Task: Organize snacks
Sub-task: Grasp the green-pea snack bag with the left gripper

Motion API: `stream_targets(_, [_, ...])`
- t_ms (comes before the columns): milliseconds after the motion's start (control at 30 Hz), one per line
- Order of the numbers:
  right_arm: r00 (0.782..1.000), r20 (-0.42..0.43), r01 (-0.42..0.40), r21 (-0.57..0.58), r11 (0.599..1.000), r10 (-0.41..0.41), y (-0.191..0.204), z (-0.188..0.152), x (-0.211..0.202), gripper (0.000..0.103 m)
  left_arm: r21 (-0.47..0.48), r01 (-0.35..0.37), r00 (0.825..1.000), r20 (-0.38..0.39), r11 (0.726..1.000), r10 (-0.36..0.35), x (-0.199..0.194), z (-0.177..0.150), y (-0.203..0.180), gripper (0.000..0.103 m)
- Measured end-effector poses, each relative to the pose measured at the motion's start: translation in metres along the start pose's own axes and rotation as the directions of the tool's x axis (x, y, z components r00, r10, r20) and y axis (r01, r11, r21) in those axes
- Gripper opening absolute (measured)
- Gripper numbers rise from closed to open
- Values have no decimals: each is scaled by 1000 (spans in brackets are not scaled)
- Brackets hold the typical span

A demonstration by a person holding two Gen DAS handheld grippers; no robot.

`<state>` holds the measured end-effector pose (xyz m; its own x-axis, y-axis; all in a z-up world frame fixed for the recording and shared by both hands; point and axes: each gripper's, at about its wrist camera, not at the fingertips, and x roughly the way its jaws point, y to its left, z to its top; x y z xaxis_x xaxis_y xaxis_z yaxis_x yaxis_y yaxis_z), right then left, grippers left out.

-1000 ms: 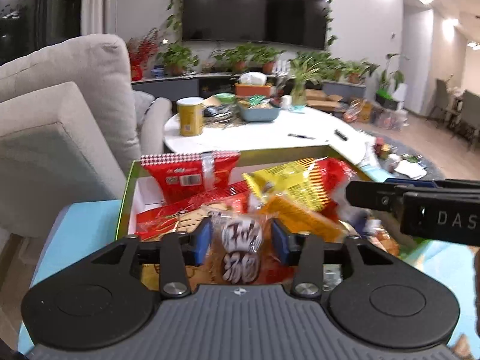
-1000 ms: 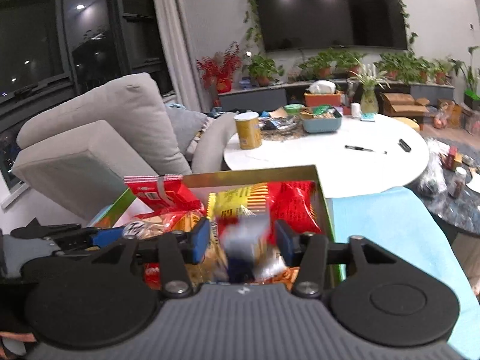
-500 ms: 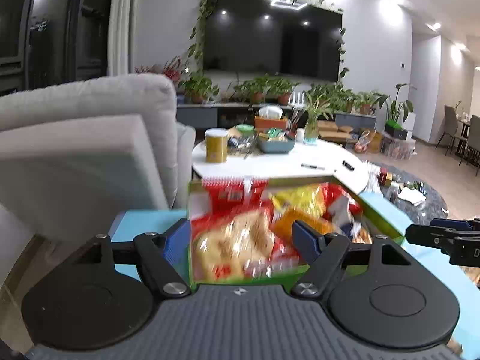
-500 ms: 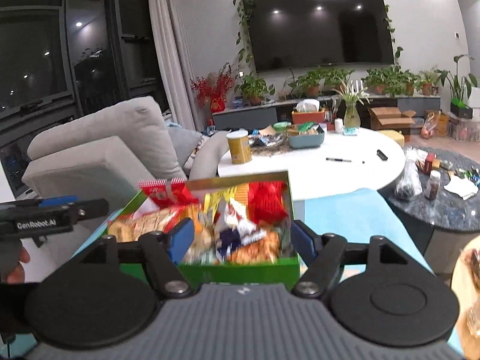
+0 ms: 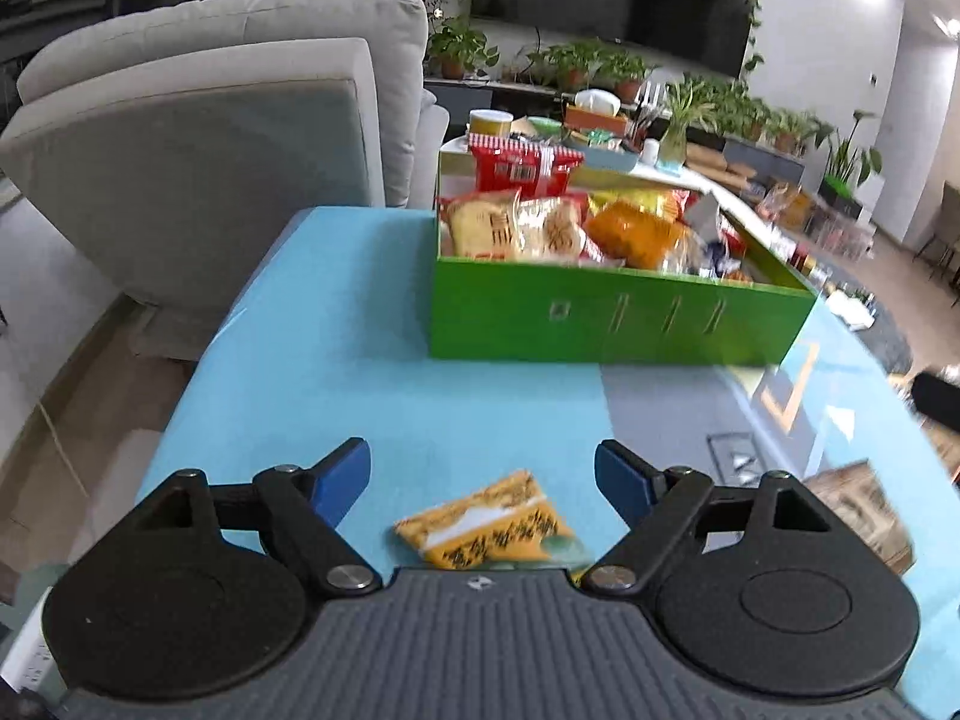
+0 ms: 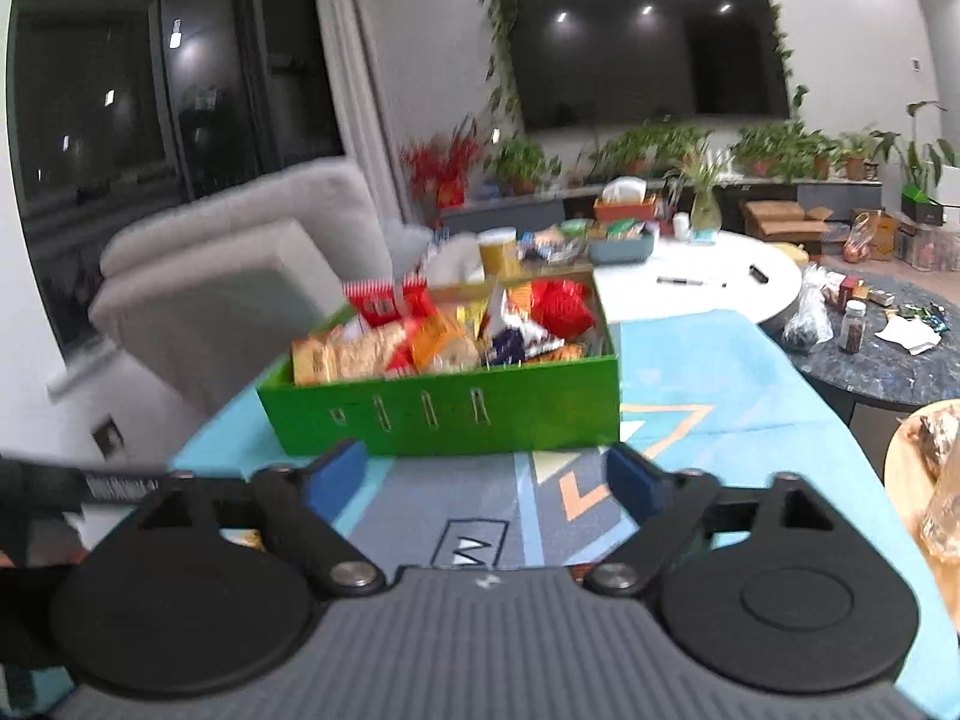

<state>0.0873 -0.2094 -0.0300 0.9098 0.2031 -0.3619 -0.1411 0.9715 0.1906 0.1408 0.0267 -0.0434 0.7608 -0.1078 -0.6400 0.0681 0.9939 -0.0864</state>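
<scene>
Left hand-held gripper (image 5: 483,474) wide open, empty, poised over yellow snack packet (image 5: 489,525) lying loose on counter (image 5: 336,360), likely next for the full green box (image 5: 618,318); right hand-held gripper (image 6: 486,471) likewise open, empty.

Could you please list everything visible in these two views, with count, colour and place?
snack box: one, green, on the blue table, full of mixed packets
snack packet: one, yellow, on the table between the left gripper's fingers
table cover: one, light blue, under the box
sofa: one, grey, left of the table
round table: one, white, behind the box
television: one, black, on the wall
left gripper: open, empty
right gripper: open, empty
</scene>
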Motion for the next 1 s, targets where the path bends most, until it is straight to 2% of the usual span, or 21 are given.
stream_targets(67, [999,14,31,-9,999,-31,1,1,-6,80,11,-2,1000,-4,1000,2,0,-3,-3,80])
stream_targets(100, [997,21,75,-22,997,-74,2,1,-7,80,11,-3,1000,-8,1000,3,0,-4,-4,80])
stream_targets(167, [974,45,225,-51,973,-223,10,-1,-9,80,7,2,1000,-16,1000,-2,1,-5,-4,80])
stream_targets(200, [961,44,275,-63,959,-273,13,-2,-9,80,8,5,1000,-20,1000,-5,2,-5,-5,80])
stream_targets(233, [962,35,274,-61,960,-272,14,-2,-9,80,11,6,1000,-23,1000,-6,3,-6,-7,80])
stream_targets(300, [986,-17,165,-4,986,-165,6,0,-8,81,20,6,1000,-28,1000,-5,6,-6,-9,80])
stream_targets(367, [992,-35,126,80,989,-124,-2,2,-8,80,26,3,1000,-31,1000,-3,7,-7,-10,80])
stream_targets(467, [985,-2,170,121,978,-171,-5,1,-9,80,29,0,999,-44,1000,2,8,-8,-12,80])
stream_targets(700, [985,-85,162,132,978,-151,-8,-7,-1,80,33,-3,998,-61,999,5,12,-10,-14,80])
stream_targets(833, [983,-83,169,87,982,-162,-6,-15,-5,80,38,-8,997,-73,999,11,14,-11,-15,80])
stream_targets(900, [985,-104,146,46,988,-140,-6,-16,-1,80,37,-8,996,-85,999,12,15,-12,-15,80])
stream_targets(1000, [979,-129,162,8,987,-160,-8,-21,3,80,40,-6,996,-92,999,10,16,-14,-16,80])
